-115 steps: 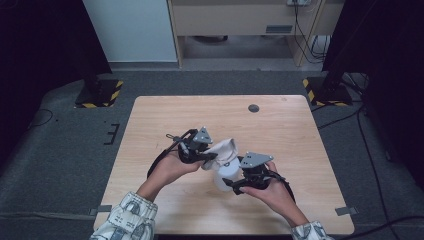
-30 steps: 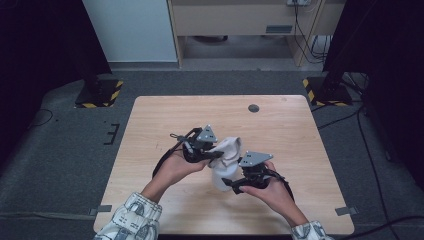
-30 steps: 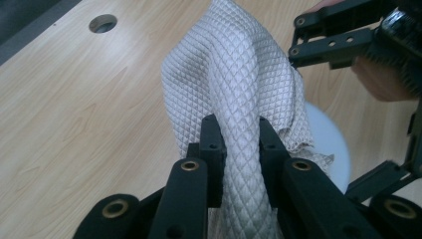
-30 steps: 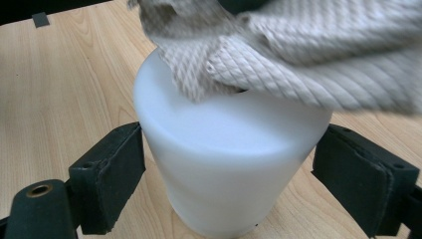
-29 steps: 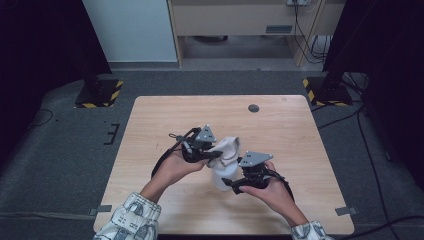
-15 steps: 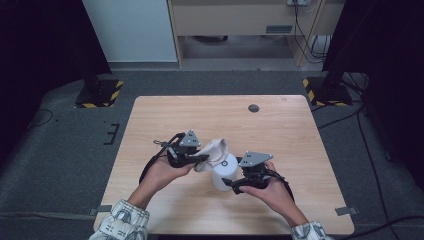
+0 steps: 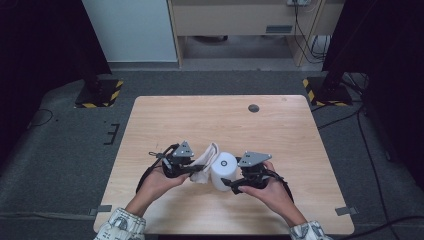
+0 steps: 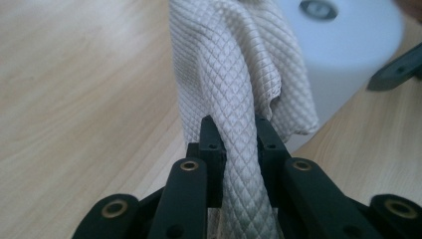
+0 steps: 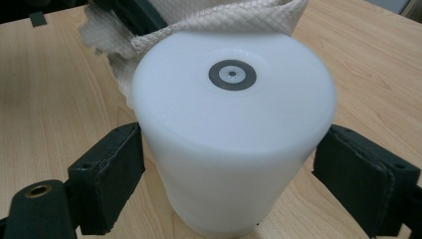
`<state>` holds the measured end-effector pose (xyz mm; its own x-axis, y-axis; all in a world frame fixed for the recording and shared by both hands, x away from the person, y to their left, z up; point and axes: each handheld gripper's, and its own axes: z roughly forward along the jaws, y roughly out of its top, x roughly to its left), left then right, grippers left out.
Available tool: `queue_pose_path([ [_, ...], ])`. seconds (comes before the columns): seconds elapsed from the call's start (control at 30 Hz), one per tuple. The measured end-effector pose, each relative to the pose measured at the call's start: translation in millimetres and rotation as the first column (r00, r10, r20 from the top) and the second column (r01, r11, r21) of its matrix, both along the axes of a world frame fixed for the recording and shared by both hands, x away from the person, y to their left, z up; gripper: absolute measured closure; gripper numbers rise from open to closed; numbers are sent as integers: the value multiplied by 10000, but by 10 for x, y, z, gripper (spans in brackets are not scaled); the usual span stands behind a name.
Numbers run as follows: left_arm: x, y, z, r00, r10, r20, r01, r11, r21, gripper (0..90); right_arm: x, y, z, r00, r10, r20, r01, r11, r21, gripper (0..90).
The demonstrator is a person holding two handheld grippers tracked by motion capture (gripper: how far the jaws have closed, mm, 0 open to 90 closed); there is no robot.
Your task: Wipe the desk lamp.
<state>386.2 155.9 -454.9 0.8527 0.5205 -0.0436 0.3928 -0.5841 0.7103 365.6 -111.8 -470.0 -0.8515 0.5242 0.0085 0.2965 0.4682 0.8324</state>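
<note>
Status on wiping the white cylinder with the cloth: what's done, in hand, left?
Done: the right gripper clamps the white cylinder upright on the table, and the left gripper is shut on the cloth. In hand: the cloth lies against the cylinder's side and over its top edge. Left: probably more wiping, then setting both down; how clean it is can't be told.

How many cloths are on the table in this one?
1: a beige waffle-weave cloth, pinched in the left gripper and draped against the white plastic cylinder that the right gripper grips.
</note>
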Motion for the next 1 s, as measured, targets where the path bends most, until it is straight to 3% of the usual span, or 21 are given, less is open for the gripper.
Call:
queue_pose_path([
  [0.13,10,-50,-121,9996,-134,-258,140,9996,263,781,14,15,-20,10000,29,-48,-29,10000,-72,126],
  [0.47,-122,34,82,9999,-142,-85,136,9975,-699,781,0,13,-17,10000,-37,-44,37,9999,-169,131],
  [0.6,-92,-39,-76,9998,-119,-184,120,9999,73,781,-8,18,-11,10000,-54,6,54,9998,-202,134],
  [0.7,-68,-107,-239,9995,-229,-239,247,9968,760,781,-10,17,-1,10000,-68,39,68,9998,-168,133],
  [0.77,-65,-104,-248,9993,-264,-282,285,9966,774,781,-7,19,0,10000,-71,36,71,9998,-166,133],
  [0.87,-78,-66,-183,9993,-276,-254,287,9987,411,781,10,20,-3,10000,-75,20,76,9999,-142,134],
  [0.93,-115,-42,-99,9995,-270,-187,269,9996,-70,781,20,20,-4,9998,-175,-13,174,9997,-148,134],
  [1.0,-146,-36,-46,9994,-332,-96,330,9992,-226,781,25,19,-5,9998,-196,-19,195,9997,-141,134],
])
